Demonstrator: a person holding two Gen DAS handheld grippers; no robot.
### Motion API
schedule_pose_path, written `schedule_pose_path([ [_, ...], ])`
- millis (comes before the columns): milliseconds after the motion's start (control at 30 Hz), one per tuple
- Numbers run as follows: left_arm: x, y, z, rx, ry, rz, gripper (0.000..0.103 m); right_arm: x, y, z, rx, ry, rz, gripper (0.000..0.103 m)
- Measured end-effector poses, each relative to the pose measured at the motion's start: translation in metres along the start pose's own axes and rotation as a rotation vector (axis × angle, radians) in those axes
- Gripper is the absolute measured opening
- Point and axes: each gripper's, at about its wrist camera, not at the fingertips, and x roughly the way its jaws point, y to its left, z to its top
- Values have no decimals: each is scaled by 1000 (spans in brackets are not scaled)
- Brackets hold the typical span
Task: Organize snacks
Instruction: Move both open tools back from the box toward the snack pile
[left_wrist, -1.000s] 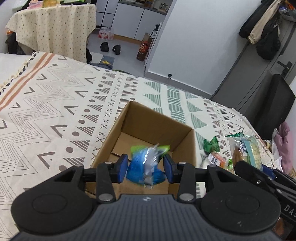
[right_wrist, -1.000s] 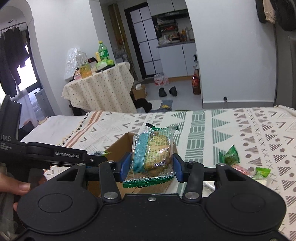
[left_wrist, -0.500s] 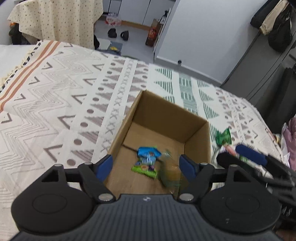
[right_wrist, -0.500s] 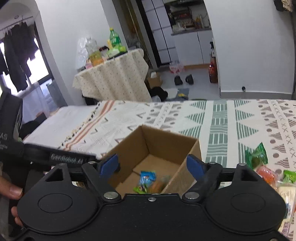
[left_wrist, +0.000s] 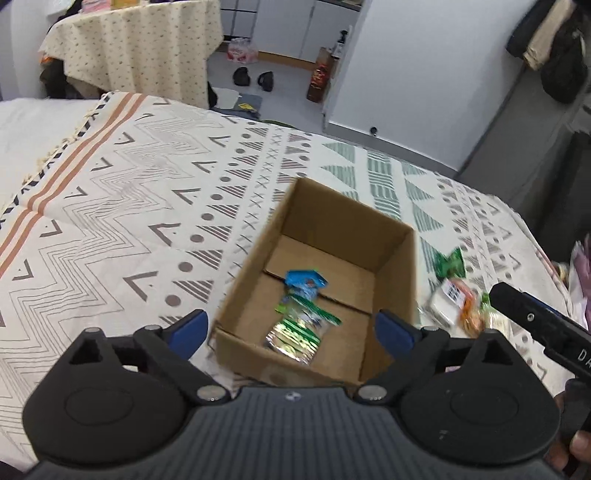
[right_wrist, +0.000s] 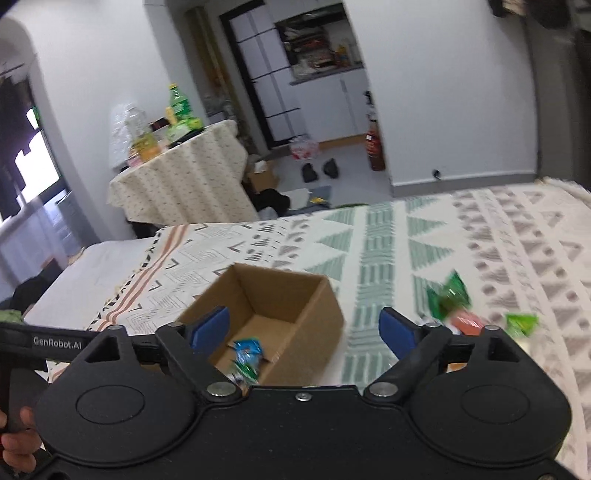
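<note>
Both grippers hang over the cardboard box (left_wrist: 332, 258) on the patterned bedspread (left_wrist: 129, 192); the left gripper (left_wrist: 291, 332) has its jaws spread wide and holds nothing; the right gripper (right_wrist: 303, 330) is likewise wide open and empty. Two snacks lie on the box floor: a blue packet (left_wrist: 304, 282) toward the far side and a green-and-clear packet (left_wrist: 299, 330) nearer the camera, the two touching or overlapping at their ends. The loose snacks (left_wrist: 458, 295) sit on the bedspread just beside the box, on its right; from the right wrist view I count a dark green packet (right_wrist: 448, 295), an orange-red packet (right_wrist: 467, 321) and a light green packet (right_wrist: 521, 323), with at least one pale wrapper more in the left wrist view; blur prevents a firm total. Count: one box, two grippers, two snacks boxed, at least four unboxed. Risks, as judgement: the remaining packets lie close together, so a wide closing grip may catch two at once or pinch only a wrapper edge, which could slip in transit; the bedspread is soft and may bunch under the fingertips; the box is light and unsecured, so a knock against its right wall could shift or tip it; the two grippers work close to one another and could collide over the box.
</note>
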Motion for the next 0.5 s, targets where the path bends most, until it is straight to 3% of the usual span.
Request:
schedule_pose_path([
  [167, -9, -16, -16, -9, 6, -52, 97, -20, -19, -10, 62, -8, -49, 93],
  [500, -26, -52, -46, 50, 2, -50, 99, -55, -46, -33, 89, 3, -81, 100],
])
